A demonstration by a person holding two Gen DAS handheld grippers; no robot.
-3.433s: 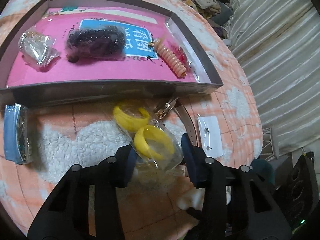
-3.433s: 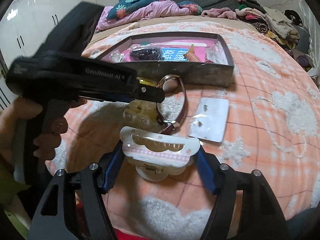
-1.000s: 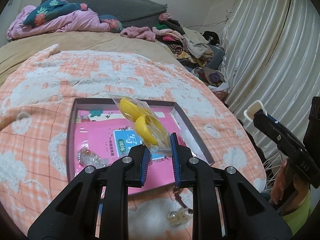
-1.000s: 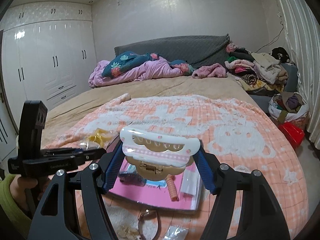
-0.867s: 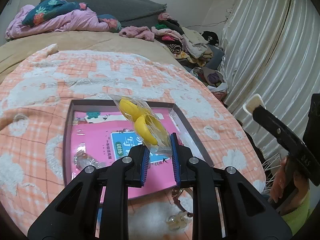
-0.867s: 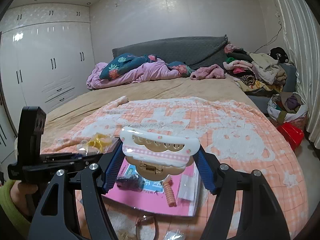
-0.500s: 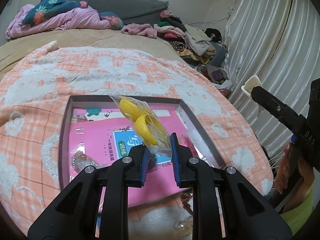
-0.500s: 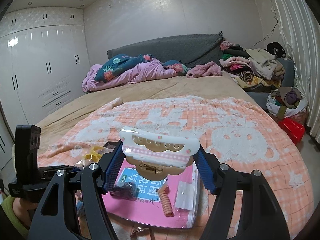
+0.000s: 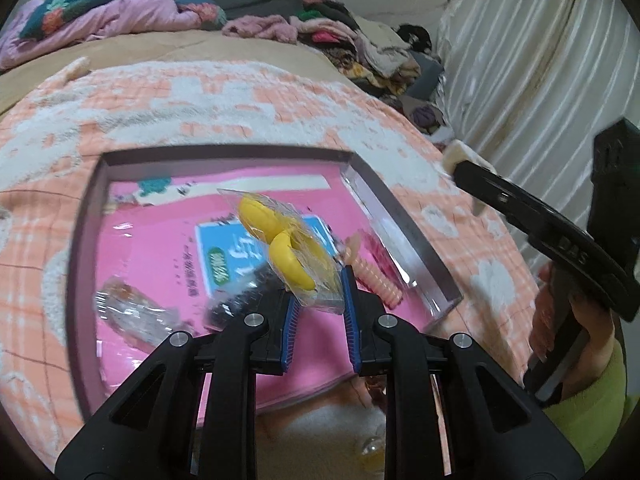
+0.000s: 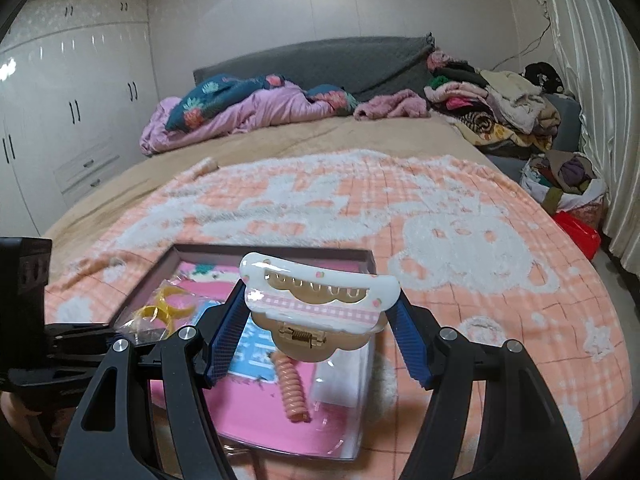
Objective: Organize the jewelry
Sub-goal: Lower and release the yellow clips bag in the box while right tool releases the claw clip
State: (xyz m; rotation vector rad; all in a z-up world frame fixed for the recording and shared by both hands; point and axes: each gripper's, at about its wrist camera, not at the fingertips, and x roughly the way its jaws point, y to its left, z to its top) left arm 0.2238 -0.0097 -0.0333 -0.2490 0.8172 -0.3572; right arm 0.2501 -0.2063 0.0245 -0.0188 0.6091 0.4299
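While poised above the tray (image 9: 404, 236), left gripper (image 9: 318, 300) jaws clamped on bagged yellow bangles (image 9: 286, 246). Right gripper (image 10: 320, 326) jaws clamped on white hair claw (image 10: 320, 294), tilted over the tray's right side.

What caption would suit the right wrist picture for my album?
Right tool grips a white-and-pink plastic hair claw above a grey-walled tray with pink lining on the bed.

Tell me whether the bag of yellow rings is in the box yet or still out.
Out. The bag of yellow rings is pinched at its lower edge in the left gripper, held above the box, not resting on its pink floor.
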